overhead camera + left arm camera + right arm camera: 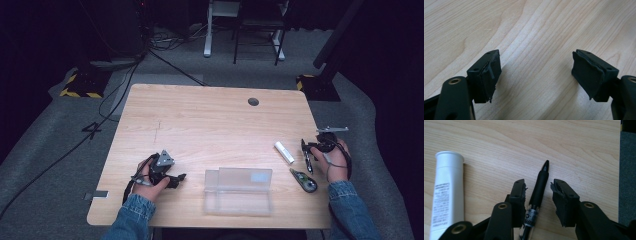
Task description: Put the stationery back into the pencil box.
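- Right gripper (537,195): low over the right edge of the table (200,115), jaws straddling a black pen (539,186).
- Jaws partly spread. Left pad looks to be touching or almost touching the pen barrel, right pad clearly apart from it. No pinch on the pen.
- The pen lies flat on the wood, tip pointing away from the gripper, rubber grip section between the pads, clear printed section nearer the gripper body.
- In the high view the pen (306,156) sits near the right table edge, just left of the person's right hand (336,159).
- White tube (447,195) lies left of the pen in the right gripper view, roughly parallel, apart from it, cap end far. In the high view it (284,152) is just left of the pen.
- Small green and black item (303,180) lies near-side of the pen, close to the right hand. Can't tell what it is.
- Clear plastic case (239,191) sits at the near middle of the table, lid open, between the two hands.
- Left gripper (536,72): jaws spread wide, bare wood between the pads.
- In the high view the left gripper (179,177) rests on the near left of the table in the person's left hand (150,177), pointing right toward the case, well apart from it.
- Small dark round grommet (253,101) on the far side of the table.
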The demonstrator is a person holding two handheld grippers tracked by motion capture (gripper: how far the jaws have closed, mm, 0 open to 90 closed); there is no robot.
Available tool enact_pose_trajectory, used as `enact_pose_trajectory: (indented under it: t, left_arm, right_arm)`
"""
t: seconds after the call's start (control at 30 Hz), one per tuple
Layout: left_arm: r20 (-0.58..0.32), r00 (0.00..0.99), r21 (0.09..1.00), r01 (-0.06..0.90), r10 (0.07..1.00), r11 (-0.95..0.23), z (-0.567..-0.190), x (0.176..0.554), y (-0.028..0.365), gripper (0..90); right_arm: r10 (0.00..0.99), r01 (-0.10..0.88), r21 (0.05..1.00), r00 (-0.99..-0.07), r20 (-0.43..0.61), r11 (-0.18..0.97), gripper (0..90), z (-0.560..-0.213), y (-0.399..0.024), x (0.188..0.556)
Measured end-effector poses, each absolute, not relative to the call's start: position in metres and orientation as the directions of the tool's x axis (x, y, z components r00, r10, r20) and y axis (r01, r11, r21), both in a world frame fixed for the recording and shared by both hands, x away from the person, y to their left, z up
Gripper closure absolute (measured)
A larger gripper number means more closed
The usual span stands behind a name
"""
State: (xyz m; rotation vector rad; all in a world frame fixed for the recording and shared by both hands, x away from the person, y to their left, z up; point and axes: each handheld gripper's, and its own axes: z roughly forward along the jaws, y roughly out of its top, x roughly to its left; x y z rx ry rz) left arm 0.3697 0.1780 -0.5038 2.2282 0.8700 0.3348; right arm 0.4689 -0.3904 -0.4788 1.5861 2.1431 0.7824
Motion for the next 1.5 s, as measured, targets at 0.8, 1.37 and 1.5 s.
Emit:
enact_pose_trajectory:
  t: [0.8, 1.37, 1.5]
  left_arm:
    - [-0.019, 0.728, 0.702, 0.498, 0.686, -0.509, -0.504, 0.376, 0.176, 23.4]
    - [-0.020, 0.711, 0.699, 0.512, 0.703, -0.499, -0.504, 0.391, 0.174, 23.3]
    - [-0.021, 0.711, 0.699, 0.513, 0.703, -0.498, -0.504, 0.391, 0.174, 23.3]
  right_arm:
    - [0.960, 0.784, 0.589, -0.276, 0.046, 0.197, 81.0, -0.477, -0.391, 0.479]
    - [0.942, 0.660, 0.728, -0.330, 0.060, 0.185, 81.1, -0.429, -0.392, 0.454]
    - [0.937, 0.620, 0.763, -0.345, 0.057, 0.182, 81.1, -0.415, -0.392, 0.446]
